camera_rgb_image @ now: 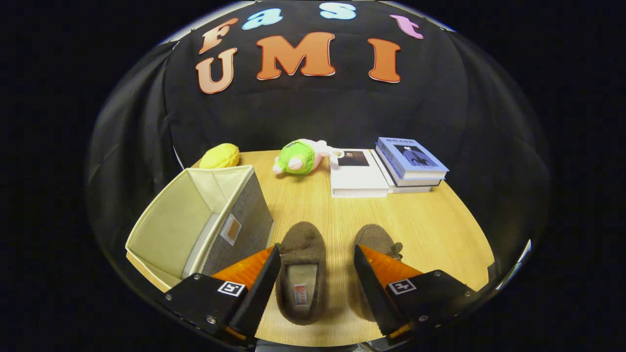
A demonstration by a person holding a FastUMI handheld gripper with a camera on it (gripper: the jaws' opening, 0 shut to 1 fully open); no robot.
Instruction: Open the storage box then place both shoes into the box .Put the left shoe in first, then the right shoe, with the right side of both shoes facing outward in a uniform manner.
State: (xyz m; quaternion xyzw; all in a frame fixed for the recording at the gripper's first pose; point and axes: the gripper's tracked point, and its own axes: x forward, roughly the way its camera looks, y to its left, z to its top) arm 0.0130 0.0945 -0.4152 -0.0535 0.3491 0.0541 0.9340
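Gripper view looks down over a round wood-grain table (430, 230), with the gripper (317, 254) spread wide and holding nothing. The left slipper (301, 271) lies between the fingers, toe pointing away, its opening facing up. The right slipper (374, 242) lies just beside it, partly behind the right finger, so its heel end is hidden. The storage box (195, 230) stands just to the left of the left finger; its top looks open already, the pale lining showing inside, so I judge the step in hand to be picking up the left slipper.

To do that well, the fingers should probably come down astride the slipper's mid-section, one on each side wall, and close on the collar rather than the soft toe, which would likely squash and slip. Held that way, it can be turned so its right side faces outward before going into the box.

Both slippers are brown and fuzzy, rounded at the toe, with a paler insole carrying a small label (too small to read). The box is fabric: grey woven outside with a small tag, cream inside, and its walls lean a little. Beyond lie a yellow plush toy (220, 156), a green and pink plush toy (299, 157) and stacked books (386, 171), well apart from the slippers.
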